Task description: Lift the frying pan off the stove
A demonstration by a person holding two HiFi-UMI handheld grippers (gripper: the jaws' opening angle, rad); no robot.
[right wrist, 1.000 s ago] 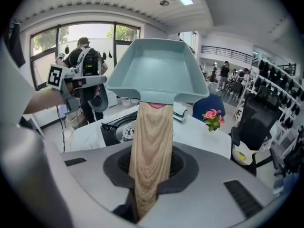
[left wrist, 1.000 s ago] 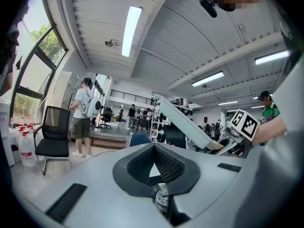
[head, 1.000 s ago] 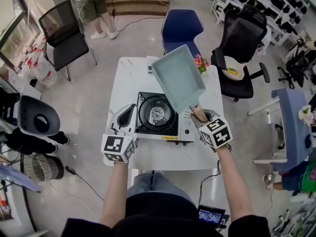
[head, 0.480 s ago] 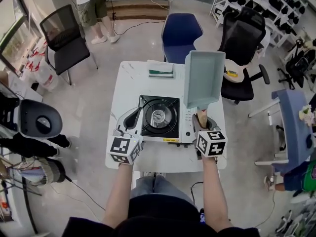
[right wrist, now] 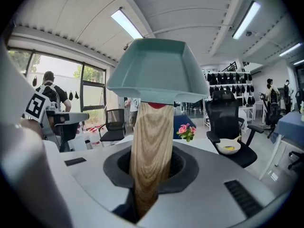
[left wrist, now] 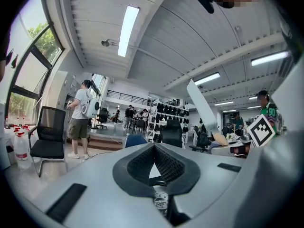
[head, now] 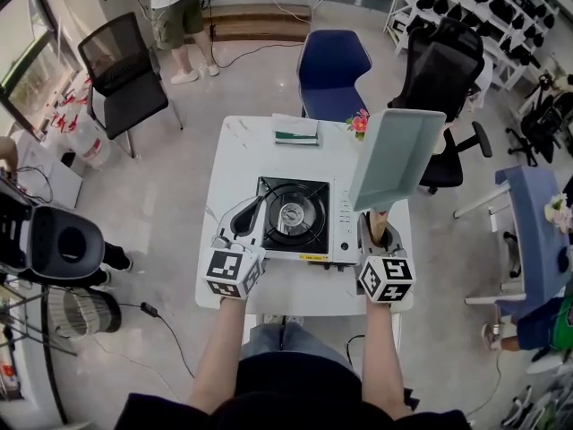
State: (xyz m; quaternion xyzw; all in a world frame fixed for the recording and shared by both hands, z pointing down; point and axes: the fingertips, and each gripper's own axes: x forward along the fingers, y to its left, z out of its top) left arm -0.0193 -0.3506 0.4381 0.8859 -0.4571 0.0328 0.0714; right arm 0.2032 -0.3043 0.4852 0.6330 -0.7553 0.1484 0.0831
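The teal square frying pan (head: 398,155) hangs in the air, tilted up steeply, right of the portable gas stove (head: 291,218) and clear of its burner. My right gripper (head: 376,231) is shut on the pan's wooden handle (right wrist: 151,146), which runs up between the jaws to the pan's underside (right wrist: 156,72). The left gripper (head: 246,215) rests at the stove's left edge, its dark pads meeting at the tips with nothing held. In the left gripper view that gripper (left wrist: 154,148) points across the room, and the raised pan (left wrist: 202,103) shows at right.
The stove sits on a white table (head: 242,150) with a green-and-white booklet (head: 295,131) and pink flowers (head: 359,122) at its far edge. A blue chair (head: 333,70) and a black office chair (head: 443,61) stand behind. A person (head: 175,7) stands far left.
The pan has swung from over the stove's burner to the right and tipped more upright, with my right gripper still on its handle. The left gripper has stayed beside the stove.
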